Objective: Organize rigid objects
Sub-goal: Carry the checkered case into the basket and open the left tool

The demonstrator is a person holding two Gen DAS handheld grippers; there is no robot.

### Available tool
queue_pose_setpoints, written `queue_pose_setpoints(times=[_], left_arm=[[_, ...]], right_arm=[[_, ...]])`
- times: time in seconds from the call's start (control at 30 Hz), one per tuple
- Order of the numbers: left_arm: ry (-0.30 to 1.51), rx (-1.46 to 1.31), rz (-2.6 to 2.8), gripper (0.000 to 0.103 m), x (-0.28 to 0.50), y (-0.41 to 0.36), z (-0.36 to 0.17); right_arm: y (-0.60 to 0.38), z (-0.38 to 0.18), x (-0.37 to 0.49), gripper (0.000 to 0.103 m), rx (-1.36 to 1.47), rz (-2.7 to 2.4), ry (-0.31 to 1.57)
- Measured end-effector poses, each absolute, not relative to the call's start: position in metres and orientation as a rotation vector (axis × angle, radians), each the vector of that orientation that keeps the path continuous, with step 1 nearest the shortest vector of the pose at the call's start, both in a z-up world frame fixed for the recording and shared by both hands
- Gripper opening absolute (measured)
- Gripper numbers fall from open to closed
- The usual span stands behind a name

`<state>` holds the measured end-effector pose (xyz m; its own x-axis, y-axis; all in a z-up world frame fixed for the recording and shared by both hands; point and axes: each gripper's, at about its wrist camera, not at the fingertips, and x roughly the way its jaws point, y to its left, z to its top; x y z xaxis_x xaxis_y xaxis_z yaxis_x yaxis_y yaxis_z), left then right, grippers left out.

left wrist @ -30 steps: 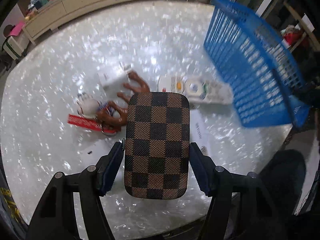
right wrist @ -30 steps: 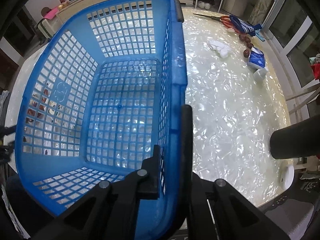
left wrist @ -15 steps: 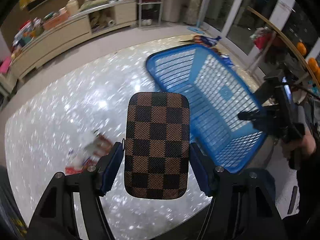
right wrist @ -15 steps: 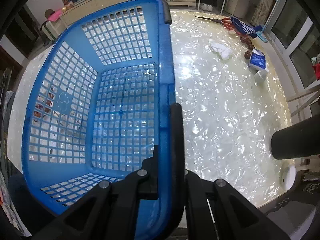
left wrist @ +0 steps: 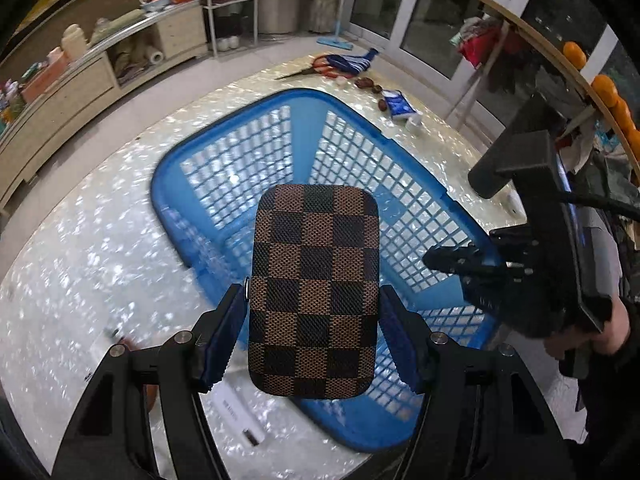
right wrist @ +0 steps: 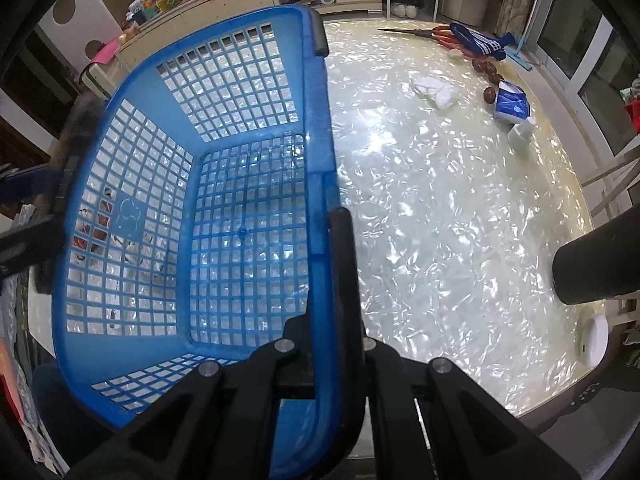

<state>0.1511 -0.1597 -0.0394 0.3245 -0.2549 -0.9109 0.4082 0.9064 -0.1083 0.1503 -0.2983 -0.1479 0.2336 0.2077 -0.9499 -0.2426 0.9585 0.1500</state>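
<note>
My left gripper [left wrist: 314,332] is shut on a brown-and-black checkered case [left wrist: 314,288] and holds it above the near part of the blue plastic basket [left wrist: 248,160]. My right gripper [right wrist: 324,308] is shut on the rim of the blue basket [right wrist: 236,236], which is empty and rests on the shiny white round table [right wrist: 440,216]. The right gripper also shows at the right of the left wrist view [left wrist: 472,264], clamped on the basket's right rim. The left gripper appears blurred at the left edge of the right wrist view [right wrist: 48,216].
At the table's far side lie scissors with red handles [right wrist: 424,33], a blue striped cloth [right wrist: 478,43], brown round fruits [right wrist: 486,70], a white cloth [right wrist: 436,90], a blue-white packet [right wrist: 512,106]. A white paper [left wrist: 236,404] lies near the left gripper. Shelves [left wrist: 80,76] stand beyond.
My left gripper has swung with the checkered case from over the pile of small objects to above the basket. The right gripper keeps its hold on the rim; the basket has shifted slightly.
</note>
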Motion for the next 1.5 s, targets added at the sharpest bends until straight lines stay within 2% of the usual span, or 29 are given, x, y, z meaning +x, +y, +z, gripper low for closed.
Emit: queue_pose_setpoints(times=[0.73, 1.1, 1.27, 1.4, 1.5], left_arm=[[1.286, 0.406, -0.444, 0.07, 0.2, -0.213, -0.112], [1.315, 0.448, -0.401, 0.071, 0.202, -0.219, -0.122], [1.273, 0.453, -0.388, 0.093, 0.204, -0.221, -0.114], [1.256, 0.432, -0.363, 0.099, 0.209, -0.209, -0.101], [1.246, 0.424, -0.345, 0.099, 0.207, -0.197, -0.085]], right_arm=[[-0.305, -0.149, 0.15, 0.004, 0.021, 0.317, 1.278], [-0.304, -0.149, 0.15, 0.004, 0.024, 0.319, 1.275], [-0.305, -0.149, 0.151, 0.004, 0.029, 0.318, 1.273], [-0.305, -0.149, 0.15, 0.004, 0.035, 0.32, 1.272], [-0.305, -0.149, 0.15, 0.004, 0.034, 0.321, 1.272]])
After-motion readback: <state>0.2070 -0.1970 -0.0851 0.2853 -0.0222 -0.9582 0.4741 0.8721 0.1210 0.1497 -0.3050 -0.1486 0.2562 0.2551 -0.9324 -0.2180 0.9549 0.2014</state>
